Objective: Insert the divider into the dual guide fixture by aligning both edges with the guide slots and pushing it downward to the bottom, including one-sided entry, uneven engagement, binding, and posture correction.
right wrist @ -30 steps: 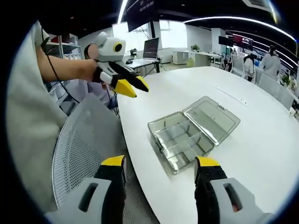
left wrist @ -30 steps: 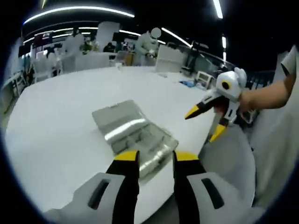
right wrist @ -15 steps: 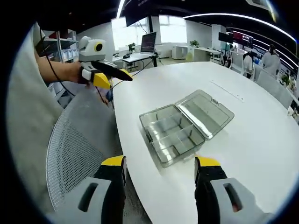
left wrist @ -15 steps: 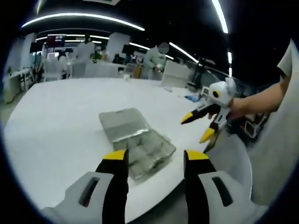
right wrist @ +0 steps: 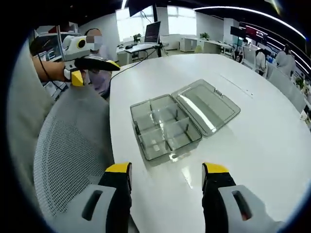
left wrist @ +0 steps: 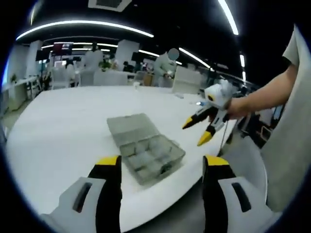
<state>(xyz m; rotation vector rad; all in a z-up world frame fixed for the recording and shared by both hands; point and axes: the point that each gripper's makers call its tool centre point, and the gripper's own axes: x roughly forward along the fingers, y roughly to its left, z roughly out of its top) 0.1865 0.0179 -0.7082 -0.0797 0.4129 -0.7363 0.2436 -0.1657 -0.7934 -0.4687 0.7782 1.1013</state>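
Left gripper view: the left tool [left wrist: 159, 167], yellow-tipped black jaws on a grey body, stands wide apart with nothing between the jaws, held above the near edge of the round white counter [left wrist: 58, 126]. Just beyond the jaws sits the clear plastic compartment box with its hinged lid laid open flat [left wrist: 146, 148], resting on the counter near its edge. To the right, the right tool [left wrist: 200, 130] hangs in the air off the counter edge, held in a person's hand [left wrist: 236, 108], jaws parted, empty.

Right gripper view: at far left the left tool [right wrist: 92, 70] is held beside a grey mesh chair back [right wrist: 68, 155]. The box [right wrist: 165, 128] lies at centre, dividers upright inside its tray, lid to the right. The right tool [right wrist: 166, 172] stands wide, empty.
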